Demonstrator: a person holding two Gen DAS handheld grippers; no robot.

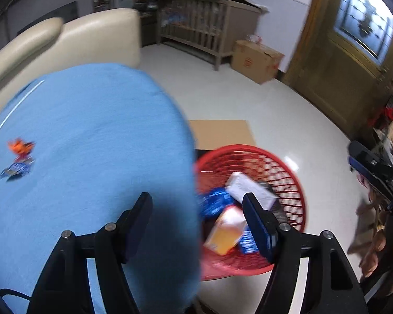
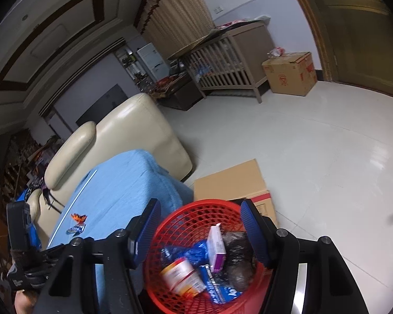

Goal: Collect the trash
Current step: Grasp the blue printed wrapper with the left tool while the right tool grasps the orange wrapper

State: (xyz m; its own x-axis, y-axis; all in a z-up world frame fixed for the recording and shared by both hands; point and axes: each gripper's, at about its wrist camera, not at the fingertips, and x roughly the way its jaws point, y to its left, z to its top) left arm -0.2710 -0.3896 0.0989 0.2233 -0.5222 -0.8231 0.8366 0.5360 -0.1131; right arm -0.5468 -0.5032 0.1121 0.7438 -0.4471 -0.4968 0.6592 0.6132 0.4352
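Note:
A red mesh basket [image 1: 288,175] [image 2: 186,217] stands on the floor beside the table. It holds a white box [image 1: 249,187] [image 2: 215,246], blue wrappers [image 1: 213,202] [image 2: 194,251], an orange-and-white carton [image 1: 226,231] [image 2: 182,276] and a dark bag [image 2: 237,259]. An orange wrapper [image 1: 19,146] [image 2: 78,217] and a blue wrapper [image 1: 15,168] [image 2: 76,229] lie on the blue tablecloth [image 1: 91,136] [image 2: 118,183]. My left gripper [image 1: 197,219] is open and empty over the table's edge. My right gripper [image 2: 200,231] is open and empty above the basket.
A cream sofa [image 1: 65,39] [image 2: 123,130] stands behind the table. Flat cardboard [image 1: 222,133] [image 2: 230,180] lies on the floor by the basket. A wooden crib [image 1: 196,28] [image 2: 222,60] and a cardboard box [image 1: 256,60] [image 2: 290,73] stand at the far wall.

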